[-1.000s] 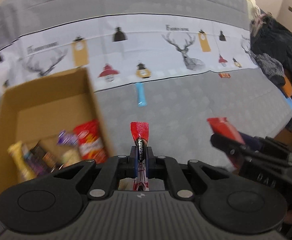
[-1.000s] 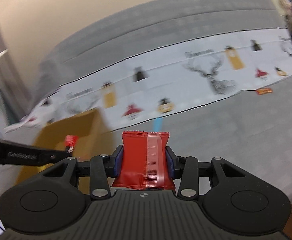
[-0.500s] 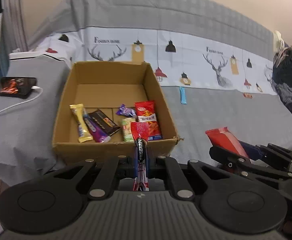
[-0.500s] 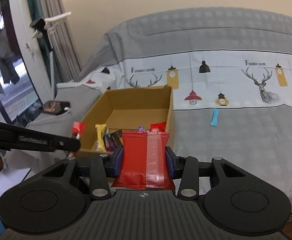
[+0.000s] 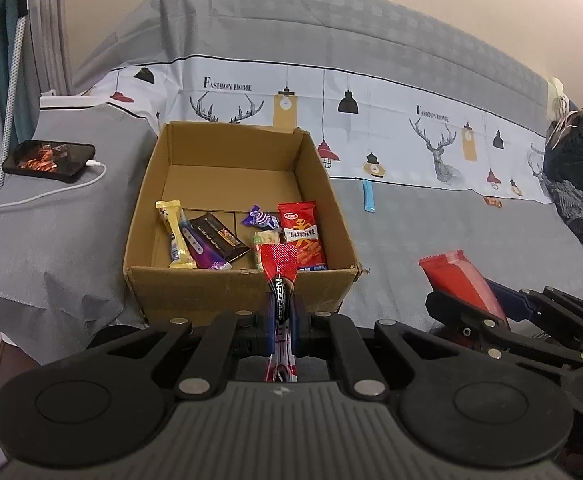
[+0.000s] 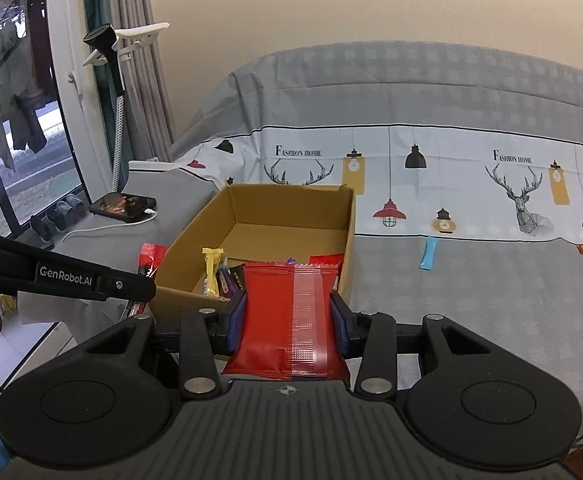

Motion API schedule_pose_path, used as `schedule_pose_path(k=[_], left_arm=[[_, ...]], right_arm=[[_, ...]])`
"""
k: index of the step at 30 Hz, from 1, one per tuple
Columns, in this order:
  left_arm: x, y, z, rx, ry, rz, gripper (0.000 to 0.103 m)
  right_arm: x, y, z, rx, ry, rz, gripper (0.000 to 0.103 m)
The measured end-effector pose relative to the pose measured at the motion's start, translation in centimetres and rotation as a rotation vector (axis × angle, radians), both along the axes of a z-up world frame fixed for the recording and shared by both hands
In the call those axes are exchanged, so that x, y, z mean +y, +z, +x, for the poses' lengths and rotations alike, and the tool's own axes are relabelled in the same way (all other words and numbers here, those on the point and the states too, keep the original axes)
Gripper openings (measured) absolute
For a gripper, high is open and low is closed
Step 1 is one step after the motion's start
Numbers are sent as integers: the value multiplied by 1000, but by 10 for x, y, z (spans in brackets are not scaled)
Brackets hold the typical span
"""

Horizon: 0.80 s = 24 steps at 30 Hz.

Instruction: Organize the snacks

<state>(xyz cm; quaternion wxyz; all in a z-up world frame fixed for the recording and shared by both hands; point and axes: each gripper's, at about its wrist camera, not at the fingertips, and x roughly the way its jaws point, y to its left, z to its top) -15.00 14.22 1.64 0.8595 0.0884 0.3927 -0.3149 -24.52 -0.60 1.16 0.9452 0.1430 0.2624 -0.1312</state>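
Observation:
An open cardboard box (image 5: 195,280) stands on a grey sofa and holds several snacks, among them a red packet (image 5: 302,236). My left gripper (image 5: 281,316) is shut on a thin red Nescafe stick (image 5: 279,276), held just before the box's near wall. My right gripper (image 6: 287,312) is shut on a wide red snack packet (image 6: 291,312), to the right of the box's near corner (image 6: 179,296); the packet also shows in the left wrist view (image 5: 457,276). A blue stick (image 5: 367,197) and a small orange snack (image 5: 493,201) lie on the seat.
A phone (image 5: 47,160) on a white cable lies on the sofa arm left of the box. Dark clothes (image 5: 575,184) are piled at the sofa's right end. A window and curtain (image 6: 31,120) stand to the left.
Both grippers have swung left and drawn back from the sofa, so the box now sits straight ahead. Each still holds its snack.

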Motion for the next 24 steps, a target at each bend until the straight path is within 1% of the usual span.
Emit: schedule_pose_path(k=[12, 24], left_arm=[[0, -2, 3, 10, 3, 4, 7], [-5, -14, 16, 48, 9, 29, 7]], right_arm=[[0, -2, 3, 12, 10, -7, 44], [-1, -8, 15, 56, 20, 7, 44]])
